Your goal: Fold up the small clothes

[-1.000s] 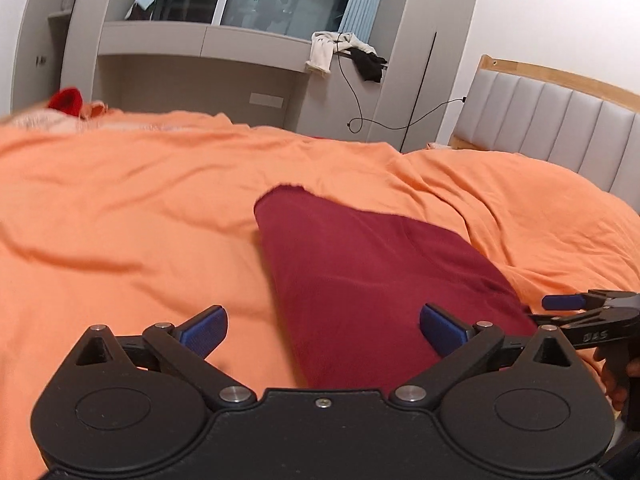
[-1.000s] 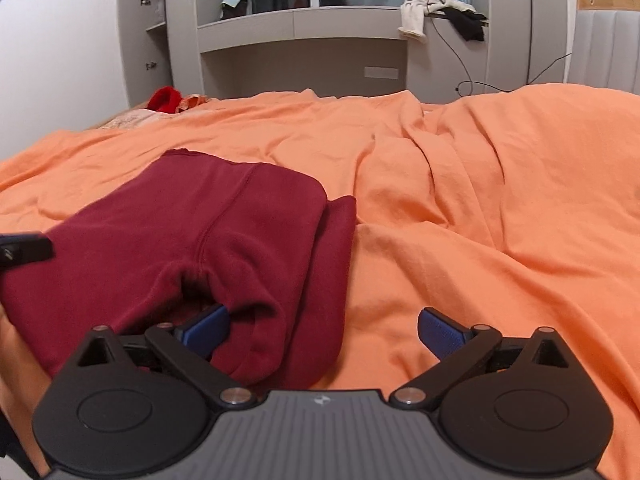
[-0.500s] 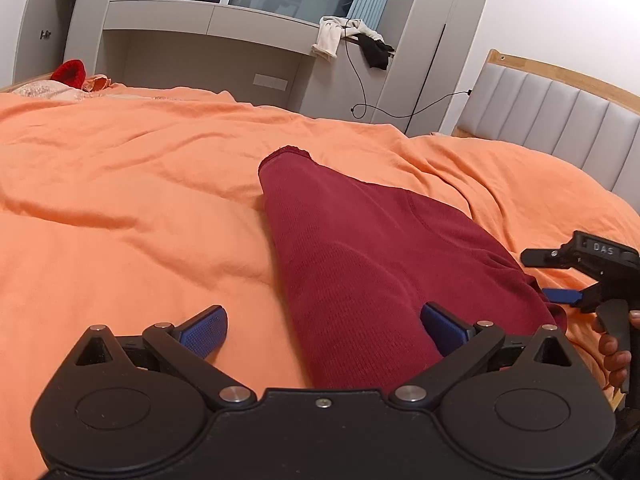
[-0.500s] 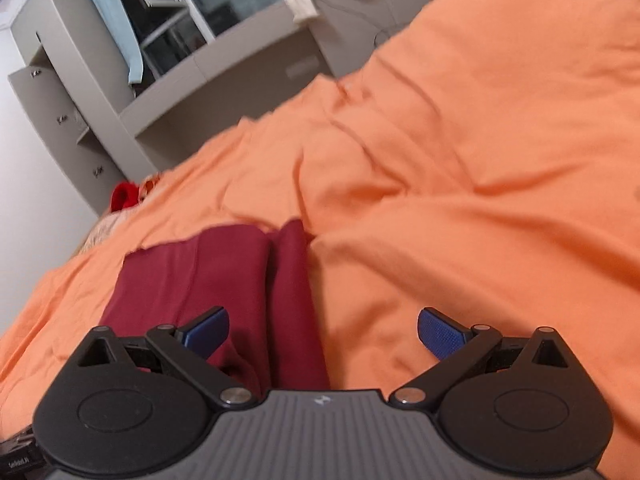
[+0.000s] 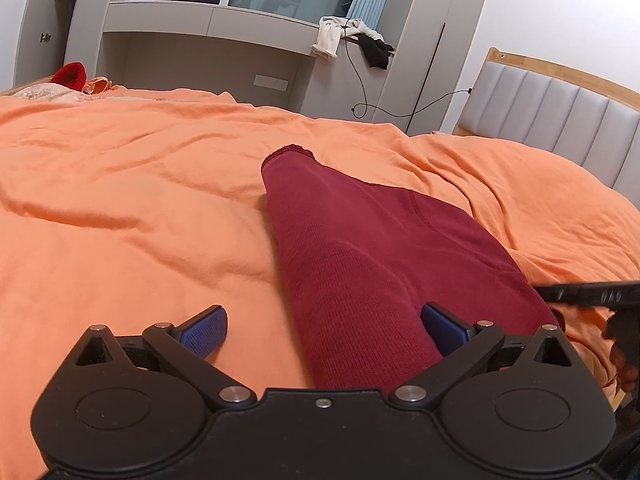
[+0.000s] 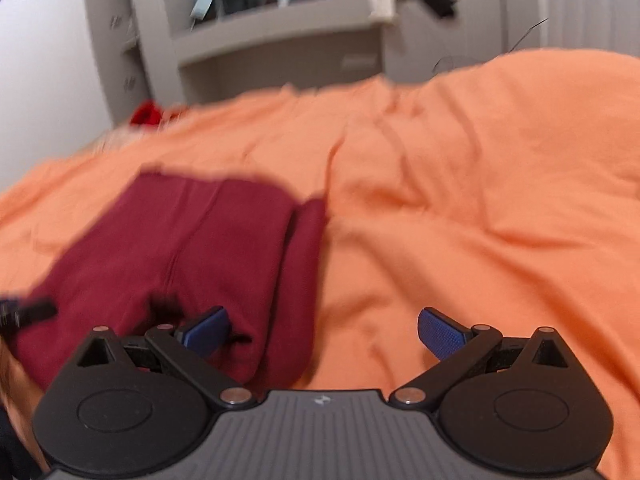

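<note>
A dark red folded garment (image 5: 372, 248) lies on the orange bedspread (image 5: 132, 208). My left gripper (image 5: 322, 330) is open, low over the garment's near left edge, with one blue pad on each side of that edge. In the right wrist view the same garment (image 6: 188, 248) lies at the left, blurred. My right gripper (image 6: 322, 330) is open beside the garment's near right corner, its left fingertip (image 6: 208, 330) over the cloth. The right gripper also shows at the right edge of the left wrist view (image 5: 588, 294).
A grey padded headboard (image 5: 560, 112) stands at the right. A grey wall unit (image 5: 208, 40) with hanging cloths (image 5: 332, 38) and a cable is behind the bed. A red item (image 5: 70, 76) lies at the far left edge of the bed.
The right gripper swung back down and left toward the garment's near corner, with motion blur. The left gripper moved little; the right tool now sits lower beside the garment.
</note>
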{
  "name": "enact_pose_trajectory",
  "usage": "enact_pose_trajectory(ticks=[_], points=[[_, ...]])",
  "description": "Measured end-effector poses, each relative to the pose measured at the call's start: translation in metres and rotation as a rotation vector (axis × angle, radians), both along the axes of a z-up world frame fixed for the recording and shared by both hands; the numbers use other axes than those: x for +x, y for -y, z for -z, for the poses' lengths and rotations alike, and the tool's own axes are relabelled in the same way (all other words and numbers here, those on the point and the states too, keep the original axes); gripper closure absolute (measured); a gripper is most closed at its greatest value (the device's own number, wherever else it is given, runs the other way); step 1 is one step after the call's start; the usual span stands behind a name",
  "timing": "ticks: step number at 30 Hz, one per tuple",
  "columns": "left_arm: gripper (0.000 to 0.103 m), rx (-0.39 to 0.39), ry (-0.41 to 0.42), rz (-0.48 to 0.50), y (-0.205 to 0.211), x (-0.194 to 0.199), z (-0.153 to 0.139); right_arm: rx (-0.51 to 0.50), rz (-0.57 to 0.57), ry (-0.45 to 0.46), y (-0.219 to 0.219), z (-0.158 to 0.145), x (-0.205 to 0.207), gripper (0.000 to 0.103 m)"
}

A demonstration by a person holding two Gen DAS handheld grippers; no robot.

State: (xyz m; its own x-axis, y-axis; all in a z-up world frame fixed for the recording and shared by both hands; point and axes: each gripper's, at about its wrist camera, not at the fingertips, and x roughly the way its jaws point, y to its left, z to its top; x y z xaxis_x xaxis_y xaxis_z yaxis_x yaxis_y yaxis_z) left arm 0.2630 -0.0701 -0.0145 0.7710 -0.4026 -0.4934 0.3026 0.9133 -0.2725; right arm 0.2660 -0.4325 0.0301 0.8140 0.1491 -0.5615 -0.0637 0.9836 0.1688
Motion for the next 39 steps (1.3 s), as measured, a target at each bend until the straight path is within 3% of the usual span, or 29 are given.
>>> enact_pose_trajectory(ticks=[5,7,8,13,17,19,21,26,30,39], points=[[0.001,-0.006,-0.004,-0.001,-0.001,0.000,0.000,0.201,0.049,0.086,0.012,-0.006,0.003,0.003],[0.001,-0.006,-0.005,-0.002,-0.001,-0.001,0.001,0.227,0.040,0.091,0.009,-0.005,0.007,0.020],[0.001,-0.006,-0.004,-0.002,-0.001,-0.001,0.001,0.218,0.039,0.086,0.006,-0.004,0.009,0.023],[0.001,-0.006,-0.006,-0.001,-0.001,0.000,0.002,0.154,0.013,0.045,-0.016,0.010,0.022,0.058],[0.001,-0.007,-0.009,0.001,0.000,0.001,0.003,0.100,0.014,0.045,-0.026,0.017,0.023,0.070],[0.001,-0.006,-0.008,0.001,0.000,0.000,0.003,0.065,0.008,0.071,-0.031,0.015,0.019,0.085],[0.001,-0.004,-0.007,0.004,0.001,0.001,0.004,0.021,0.007,0.099,-0.035,0.012,0.013,0.091],[0.001,0.007,-0.009,0.023,0.005,0.003,0.008,0.001,0.007,0.107,-0.037,0.009,0.010,0.092],[0.001,0.022,-0.001,0.033,0.009,0.003,0.010,0.002,0.020,0.116,-0.033,0.009,0.009,0.073],[0.001,0.021,0.001,0.034,0.009,0.003,0.011,0.028,-0.016,0.099,-0.035,0.014,0.024,0.073]])
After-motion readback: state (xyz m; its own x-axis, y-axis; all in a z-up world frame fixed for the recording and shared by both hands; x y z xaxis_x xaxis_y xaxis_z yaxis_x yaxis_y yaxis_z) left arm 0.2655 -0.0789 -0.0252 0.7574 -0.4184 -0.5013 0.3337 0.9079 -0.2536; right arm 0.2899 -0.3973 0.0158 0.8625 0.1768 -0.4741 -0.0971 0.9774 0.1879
